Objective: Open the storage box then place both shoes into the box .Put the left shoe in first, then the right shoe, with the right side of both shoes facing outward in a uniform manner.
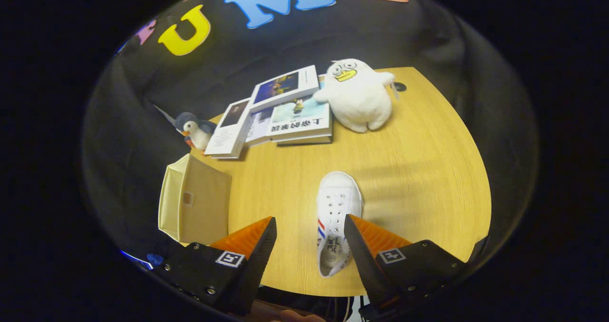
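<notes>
Claw [310, 236] wide, holding nothing, above the tabletop's [428, 179] near edge.
White shoe [337, 219] between fingers, by the right one; storage box [194, 205] left of shoe, books [278, 110] and plush toys beyond.

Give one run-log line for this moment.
gripper: open, above table | shoe: between fingers, ungripped | storage box: left of fingers

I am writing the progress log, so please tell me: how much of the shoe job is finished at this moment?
Done, by the look of it: the beige storage box stands on the wooden table, and one shoe may already be inside, though its interior is hidden. In hand: the tongs are open, with a white sneaker lying between the fingers, not gripped. Left: grasp this sneaker and place it in the box.
</notes>
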Tool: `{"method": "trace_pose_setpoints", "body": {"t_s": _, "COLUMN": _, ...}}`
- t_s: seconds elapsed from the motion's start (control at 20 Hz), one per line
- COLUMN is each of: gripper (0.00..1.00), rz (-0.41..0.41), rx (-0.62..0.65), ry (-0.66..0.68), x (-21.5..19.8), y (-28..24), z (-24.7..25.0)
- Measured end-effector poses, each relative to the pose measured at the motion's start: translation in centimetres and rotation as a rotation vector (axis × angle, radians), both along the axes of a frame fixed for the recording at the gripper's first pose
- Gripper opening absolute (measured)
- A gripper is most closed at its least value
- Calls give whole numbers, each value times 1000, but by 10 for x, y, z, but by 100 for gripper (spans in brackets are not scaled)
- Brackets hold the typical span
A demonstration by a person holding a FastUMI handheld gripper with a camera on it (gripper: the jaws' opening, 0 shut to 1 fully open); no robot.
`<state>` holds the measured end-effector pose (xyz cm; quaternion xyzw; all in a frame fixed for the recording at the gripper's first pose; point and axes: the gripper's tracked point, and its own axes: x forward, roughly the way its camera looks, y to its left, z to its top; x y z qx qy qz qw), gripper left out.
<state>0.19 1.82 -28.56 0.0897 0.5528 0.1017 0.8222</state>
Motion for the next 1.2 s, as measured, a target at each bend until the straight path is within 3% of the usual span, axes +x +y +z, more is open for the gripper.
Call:
{"method": "trace_pose_setpoints", "body": {"t_s": 0.35, "gripper": 87, "rz": -56, "rx": -60, "ry": 126, "x": -18, "y": -30, "z": -54}}
{"method": "trace_pose_setpoints", "body": {"t_s": 1.0, "gripper": 84, "rz": 27, "rx": -143, "ry": 245, "x": -24, "y": -43, "z": -133}}
{"method": "trace_pose_setpoints", "body": {"t_s": 1.15, "gripper": 80, "rz": 48, "rx": -113, "ry": 242, "x": -23, "y": -35, "z": -135}}
{"method": "trace_pose_setpoints", "body": {"t_s": 1.2, "gripper": 72, "rz": 54, "rx": -97, "ry": 244, "x": -25, "y": -28, "z": -140}}
